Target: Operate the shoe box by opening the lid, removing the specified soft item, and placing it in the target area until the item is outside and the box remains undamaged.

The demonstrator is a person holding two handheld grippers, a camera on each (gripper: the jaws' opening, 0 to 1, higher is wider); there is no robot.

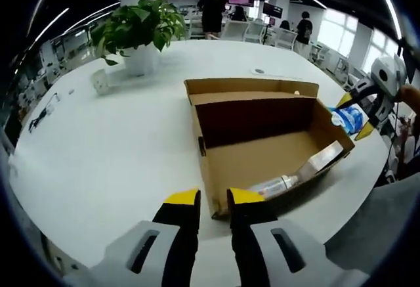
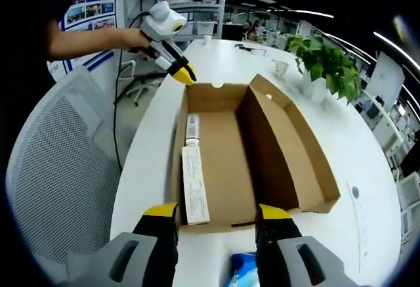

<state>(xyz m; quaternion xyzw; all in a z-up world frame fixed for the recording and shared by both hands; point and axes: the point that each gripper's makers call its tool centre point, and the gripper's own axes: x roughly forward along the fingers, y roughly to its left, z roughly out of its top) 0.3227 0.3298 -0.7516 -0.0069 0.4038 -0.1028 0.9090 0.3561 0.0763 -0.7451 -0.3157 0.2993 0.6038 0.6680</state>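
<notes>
An open brown shoe box (image 1: 230,162) (image 2: 226,162) lies on the white table (image 1: 105,162), its lid flap (image 1: 252,87) (image 2: 295,149) folded back. Along one wall inside lie a long white carton (image 2: 193,185) (image 1: 321,159) and a small tube (image 2: 191,126) (image 1: 275,185). My left gripper (image 1: 213,198) (image 2: 184,73) has its jaws close together at the box's corner, with nothing between them. My right gripper (image 2: 218,213) (image 1: 354,116) is outside the box's other end, shut on a blue-and-white soft packet (image 2: 246,267) (image 1: 349,117).
A potted plant (image 1: 138,27) (image 2: 328,64) and a small white cup (image 1: 100,82) (image 2: 281,68) stand on the table beyond the box. A white mesh chair (image 2: 59,169) is beside the table edge. People stand among desks at the back (image 1: 212,11).
</notes>
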